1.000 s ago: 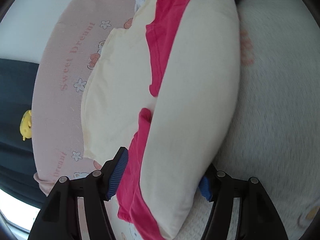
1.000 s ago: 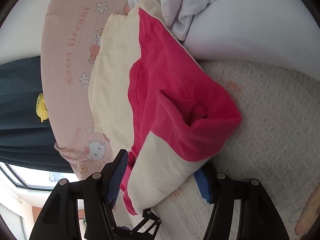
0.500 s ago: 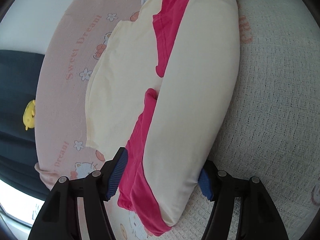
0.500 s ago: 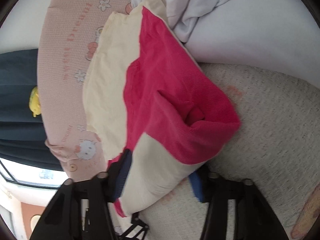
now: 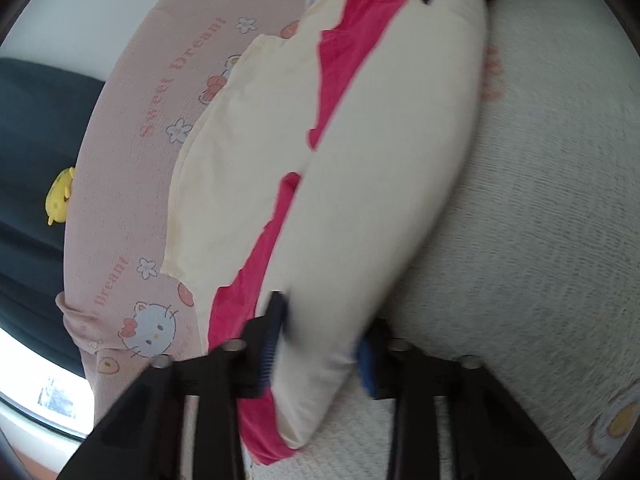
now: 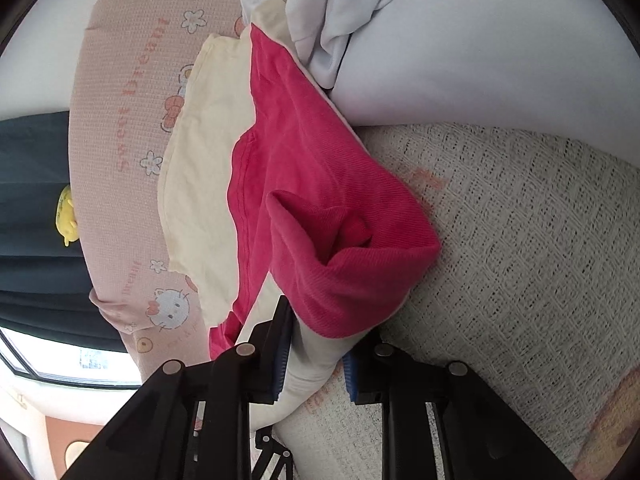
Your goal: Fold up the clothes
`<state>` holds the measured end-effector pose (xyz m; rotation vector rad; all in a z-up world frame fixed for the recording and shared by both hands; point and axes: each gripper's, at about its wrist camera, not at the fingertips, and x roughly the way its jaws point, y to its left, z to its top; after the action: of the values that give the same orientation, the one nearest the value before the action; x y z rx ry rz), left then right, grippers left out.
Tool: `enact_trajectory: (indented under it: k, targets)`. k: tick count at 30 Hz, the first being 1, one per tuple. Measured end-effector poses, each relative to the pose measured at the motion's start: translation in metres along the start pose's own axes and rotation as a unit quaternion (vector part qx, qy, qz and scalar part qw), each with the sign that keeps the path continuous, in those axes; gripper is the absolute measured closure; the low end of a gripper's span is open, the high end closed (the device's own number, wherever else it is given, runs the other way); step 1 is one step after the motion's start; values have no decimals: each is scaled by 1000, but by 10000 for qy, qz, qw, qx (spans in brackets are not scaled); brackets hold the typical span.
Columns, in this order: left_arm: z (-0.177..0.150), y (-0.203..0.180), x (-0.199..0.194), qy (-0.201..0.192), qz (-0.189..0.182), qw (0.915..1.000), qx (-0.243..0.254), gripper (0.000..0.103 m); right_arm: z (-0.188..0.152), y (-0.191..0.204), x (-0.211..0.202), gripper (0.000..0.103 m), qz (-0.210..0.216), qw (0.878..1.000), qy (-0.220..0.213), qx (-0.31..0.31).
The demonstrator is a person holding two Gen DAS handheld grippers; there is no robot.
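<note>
left tool (image 5: 320, 344): just closed, apparently clamping cream-and-pink garment (image 5: 360, 200) | right tool (image 6: 316, 352): just closed, clamping it

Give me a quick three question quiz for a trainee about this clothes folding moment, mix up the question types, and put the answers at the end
1. True or false: the left hand-held gripper has nothing between its fingers.
2. Multiple choice: what does the right hand-held gripper clamp? A) the crumpled white garment B) the cream and pink garment C) the pink printed sheet
3. Fill in: the small toy against the dark background is coloured ____.

Key
1. False: its jaws have just been closing, and the cream fold of the garment sits pinched between them.
2. B: those jaws have just been closing too, and they press on the garment's near end.
3. Yellow.
</note>
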<state>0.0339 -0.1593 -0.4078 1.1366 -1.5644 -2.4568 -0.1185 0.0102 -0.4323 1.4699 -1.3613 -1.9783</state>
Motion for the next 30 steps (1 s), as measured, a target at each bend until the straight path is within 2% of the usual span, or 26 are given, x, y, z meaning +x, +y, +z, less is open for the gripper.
enact_trajectory:
  k: [2, 6, 11, 15, 21, 23, 26, 28, 30]
  targets:
    - [0, -2, -1, 24, -16, 10000, -15, 87, 0, 2, 0, 86, -32, 10000, -24, -73]
    - [1, 7, 0, 84, -283, 9995, -69, 87, -3, 7, -1, 88, -106, 9998, -65, -163]
    - [10, 28, -1, 452, -745, 9953, -428, 87, -5, 15, -12, 89, -325, 9993, -49, -163]
    - [14, 40, -25, 443, -538, 9962, -520, 87, -11, 18, -34, 89, -326, 9992, -151, -188]
    - [7, 38, -33, 565, -814, 9920, -782, 87, -21, 18, -54, 92, -261, 9991, -193, -275]
    - [3, 34, -34, 574, -819, 9923, -728, 87, -22, 21, -57, 92, -231, 9990, -215, -308]
    - [-1, 24, -34, 458, -620, 9959, -479, 87, -23, 25, -57, 91, -156, 9990, -227, -356]
    - [0, 22, -30, 384, -571, 9969, -381, 85, -20, 20, -55, 86, -110, 9995, -241, -151]
    - [0, 18, -27, 287, -347, 9988, -202, 84, -19, 7, -57, 59, 40, 9992, -333, 211]
